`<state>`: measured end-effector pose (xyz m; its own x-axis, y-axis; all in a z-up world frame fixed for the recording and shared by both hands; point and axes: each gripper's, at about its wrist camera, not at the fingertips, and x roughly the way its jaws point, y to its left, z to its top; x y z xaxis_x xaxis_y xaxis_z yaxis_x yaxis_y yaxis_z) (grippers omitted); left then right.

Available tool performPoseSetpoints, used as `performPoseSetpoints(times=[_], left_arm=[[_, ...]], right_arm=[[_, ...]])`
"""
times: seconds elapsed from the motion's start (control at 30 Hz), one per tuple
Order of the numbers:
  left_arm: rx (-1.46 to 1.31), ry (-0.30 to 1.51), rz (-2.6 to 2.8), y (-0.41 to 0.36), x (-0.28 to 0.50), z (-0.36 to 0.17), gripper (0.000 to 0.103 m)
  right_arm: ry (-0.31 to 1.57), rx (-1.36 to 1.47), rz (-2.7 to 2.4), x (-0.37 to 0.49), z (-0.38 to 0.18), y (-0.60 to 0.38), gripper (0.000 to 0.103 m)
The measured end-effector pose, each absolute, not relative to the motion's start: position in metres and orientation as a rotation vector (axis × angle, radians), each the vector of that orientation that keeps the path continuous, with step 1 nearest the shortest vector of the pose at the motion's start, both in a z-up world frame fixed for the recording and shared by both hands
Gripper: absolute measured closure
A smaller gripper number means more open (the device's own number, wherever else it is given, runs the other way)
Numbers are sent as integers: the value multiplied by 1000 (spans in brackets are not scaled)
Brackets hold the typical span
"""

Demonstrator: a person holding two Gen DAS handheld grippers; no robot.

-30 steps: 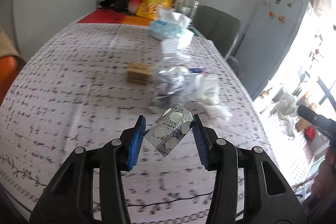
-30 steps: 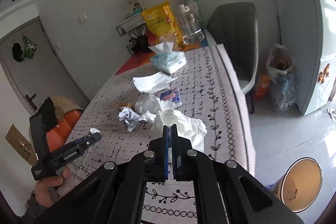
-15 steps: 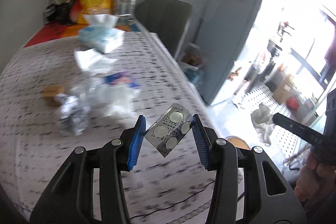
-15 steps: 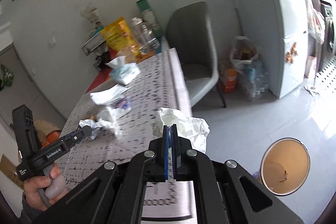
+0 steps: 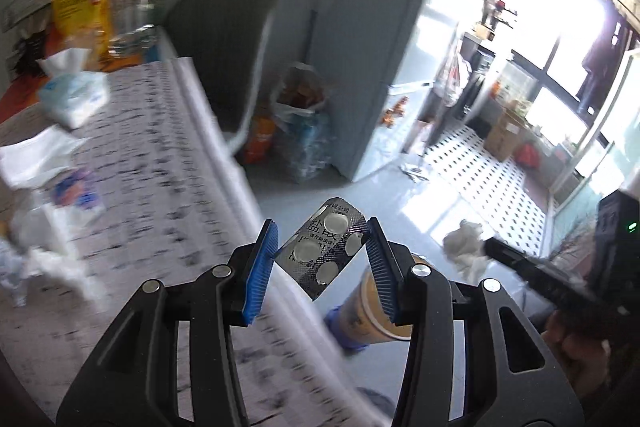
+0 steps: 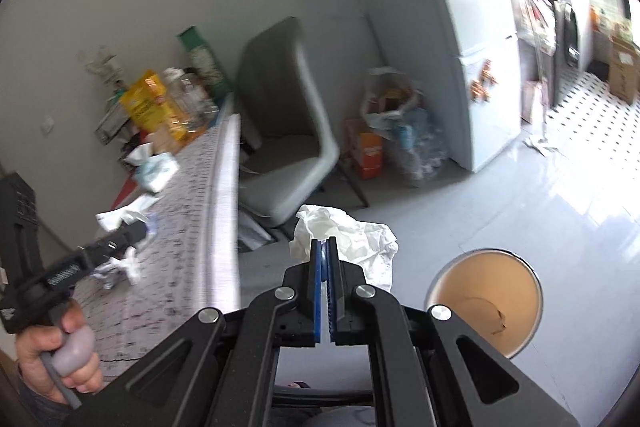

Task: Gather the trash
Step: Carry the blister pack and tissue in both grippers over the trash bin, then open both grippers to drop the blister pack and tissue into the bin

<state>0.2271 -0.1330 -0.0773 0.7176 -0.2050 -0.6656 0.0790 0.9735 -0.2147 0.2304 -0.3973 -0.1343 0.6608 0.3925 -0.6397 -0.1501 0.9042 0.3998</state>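
My left gripper (image 5: pixel 320 259) is shut on a silver pill blister pack (image 5: pixel 326 247), held tilted between the blue pads past the table's right edge. Behind its right finger stands the tan round bin (image 5: pixel 370 315) on the floor. My right gripper (image 6: pixel 327 259) is shut on a crumpled white tissue (image 6: pixel 352 235), held over the floor to the left of the tan bin (image 6: pixel 486 299), whose open mouth shows at the lower right. In the left wrist view the right gripper with its tissue (image 5: pixel 466 247) shows at the right edge.
The patterned table (image 5: pixel 132 187) still carries crumpled tissues (image 5: pixel 36 155), a blue wrapper (image 5: pixel 74 187), a tissue pack (image 5: pixel 74 95) and a yellow bag (image 5: pixel 82 3). A grey chair (image 6: pixel 288 131), full bags (image 6: pixel 394 131) and a fridge (image 6: pixel 472 39) stand around the floor.
Both grippers swung right, off the table and out over the floor toward the bin, each keeping its hold. The right one also sank.
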Motion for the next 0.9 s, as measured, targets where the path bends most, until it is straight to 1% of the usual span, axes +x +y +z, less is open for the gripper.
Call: performPoseSetpoints(times=[0.17,0.37,0.6,0.77,0.8,0.87,0.9], left_arm=[[-155,781,-220,-174,254,-86,57],[-134,849,-266,-222,287,-112,57],[-120,923,-294,-253,315,-144,57],[-107,973,-304,-271,328,-161,57],[-106,979,-307,-274,330,-163,58],[-111,995,-323,-281,331,-167,57],[-112,1004,-330,-285,332,-170,57]], right_arm=[[807,353,232,244,-160,-428,100],[829,391,164,252,-193,-462,100],[863,396,109,272,-233,-486,99],[921,432,62,296,-273,-502,94],[931,447,59,297,-278,-505,91],[921,474,32,296,-286,-514,46],[907,469,19,294,-285,-516,44]])
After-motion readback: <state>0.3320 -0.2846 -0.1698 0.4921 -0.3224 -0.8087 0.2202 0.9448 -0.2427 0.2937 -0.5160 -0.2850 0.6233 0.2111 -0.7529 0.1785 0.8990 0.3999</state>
